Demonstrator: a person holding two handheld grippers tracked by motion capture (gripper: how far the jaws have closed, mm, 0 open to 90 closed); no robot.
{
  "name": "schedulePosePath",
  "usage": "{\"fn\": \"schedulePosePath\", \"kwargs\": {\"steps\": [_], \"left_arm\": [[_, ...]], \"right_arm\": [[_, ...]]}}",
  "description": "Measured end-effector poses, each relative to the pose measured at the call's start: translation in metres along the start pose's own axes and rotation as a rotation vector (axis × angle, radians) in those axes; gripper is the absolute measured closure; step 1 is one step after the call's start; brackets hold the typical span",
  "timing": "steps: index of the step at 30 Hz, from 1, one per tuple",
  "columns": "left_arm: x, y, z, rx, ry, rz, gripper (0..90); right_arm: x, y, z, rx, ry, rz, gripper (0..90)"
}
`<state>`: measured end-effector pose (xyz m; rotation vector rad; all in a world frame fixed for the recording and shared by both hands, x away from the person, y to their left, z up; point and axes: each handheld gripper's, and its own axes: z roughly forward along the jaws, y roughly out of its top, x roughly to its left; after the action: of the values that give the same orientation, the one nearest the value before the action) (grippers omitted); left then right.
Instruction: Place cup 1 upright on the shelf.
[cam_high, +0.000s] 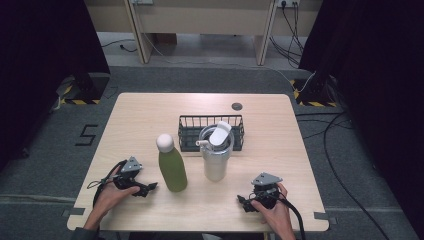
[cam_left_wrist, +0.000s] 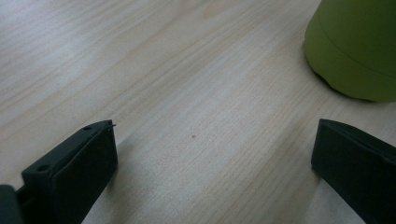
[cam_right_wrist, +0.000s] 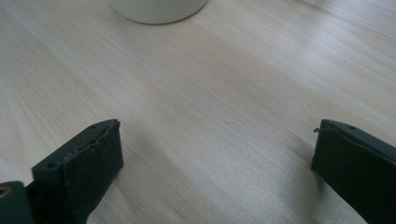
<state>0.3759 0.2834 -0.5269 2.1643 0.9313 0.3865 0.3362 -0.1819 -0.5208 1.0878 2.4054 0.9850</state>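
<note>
Two bottles stand before a black wire basket (cam_high: 186, 131).
Left gripper (cam_high: 146, 188) and right gripper (cam_high: 243, 202) gape, released, beside green bottle (cam_high: 172, 168) and white tumbler (cam_high: 216, 156); table's near edge stays free.

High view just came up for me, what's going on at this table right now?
A person rests a gripper in each hand on the wooden table, both open and holding nothing. The left gripper lies beside the green bottle, which stands upright and untouched. The right gripper sits in front of the white tumbler. The tumbler stands just in front of a black wire basket. Nothing is being gripped.
</note>
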Motion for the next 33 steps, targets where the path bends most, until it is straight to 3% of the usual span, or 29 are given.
{"fn": "schedulePosePath", "kwargs": {"steps": [2, 5, 7, 9, 18, 21, 28, 33], "left_arm": [[0.0, 0.0, 0.0, 0.0, 0.0, 0.0, 0.0], [0.0, 0.0, 0.0, 0.0, 0.0, 0.0, 0.0], [0.0, 0.0, 0.0, 0.0, 0.0, 0.0, 0.0], [0.0, 0.0, 0.0, 0.0, 0.0, 0.0, 0.0], [0.0, 0.0, 0.0, 0.0, 0.0, 0.0, 0.0], [0.0, 0.0, 0.0, 0.0, 0.0, 0.0, 0.0], [0.0, 0.0, 0.0, 0.001, -0.001, 0.001, 0.0], [0.0, 0.0, 0.0, 0.0, -0.001, 0.001, 0.0]], "right_arm": [[0.0, 0.0, -0.001, -0.008, -0.011, 0.002, 6.7], [0.0, 0.0, -0.003, -0.037, -0.017, 0.014, 19.5], [0.0, 0.001, -0.004, -0.055, -0.026, 0.009, 13.4], [0.0, 0.002, -0.005, -0.077, -0.031, 0.013, 17.8], [0.006, 0.013, -0.012, -0.19, 0.007, -0.023, 15.1], [0.007, 0.016, -0.011, -0.22, 0.032, -0.015, 15.2], [0.017, 0.034, -0.013, -0.255, 0.03, -0.068, 15.1], [0.021, 0.046, -0.009, -0.289, 0.029, -0.079, 15.1]]}}
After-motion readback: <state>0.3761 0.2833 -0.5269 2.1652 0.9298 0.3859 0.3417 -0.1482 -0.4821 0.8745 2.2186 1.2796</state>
